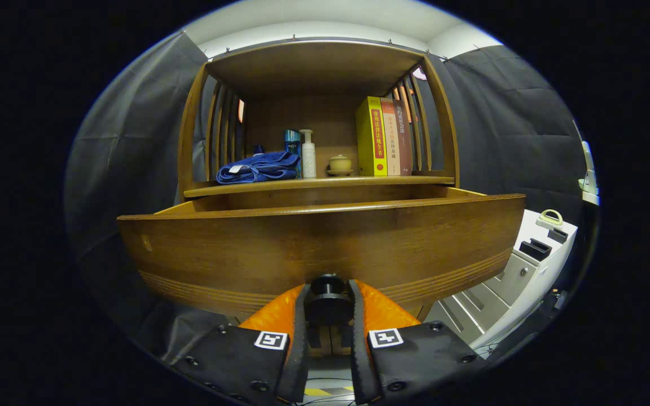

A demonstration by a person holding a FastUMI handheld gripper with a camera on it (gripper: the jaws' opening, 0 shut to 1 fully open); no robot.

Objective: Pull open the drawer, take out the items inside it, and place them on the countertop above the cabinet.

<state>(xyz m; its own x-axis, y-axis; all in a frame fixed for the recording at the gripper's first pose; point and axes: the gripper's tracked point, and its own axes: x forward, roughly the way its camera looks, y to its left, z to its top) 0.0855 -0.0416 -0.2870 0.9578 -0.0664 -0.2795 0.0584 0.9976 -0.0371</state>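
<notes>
Gripper (329, 307): two fingers reach forward and pinch the drawer's dark round knob (328, 298) from either side, pressed against it.
Knob: sits low on the middle of the drawer front, held between the fingers, with only its top and barrel in sight above them.
Drawer (325, 242): dark wood, curved front with fine grooves along its lower edge; it stands pulled out from the cabinet, its top rim and side walls visible, the inside hidden behind the front panel.
Cabinet (319, 186): wooden unit behind the drawer, with a flat countertop edge just above the drawer's opening and slatted sides rising to a curved roof.
Blue cloth (258, 167): folded, lying on the countertop toward its left part.
Bottles: a teal bottle (292, 144) and a white pump bottle (308, 155) stand upright just beside the cloth, near the back.
Small lidded cup (339, 164): pale, on a saucer, between the pump bottle and the books.
Books (384, 138): a yellow one and two reddish-brown ones, upright against the right slats.
White unit (522, 270): low cabinet with drawers, well off to the right beyond the wooden drawer.
</notes>
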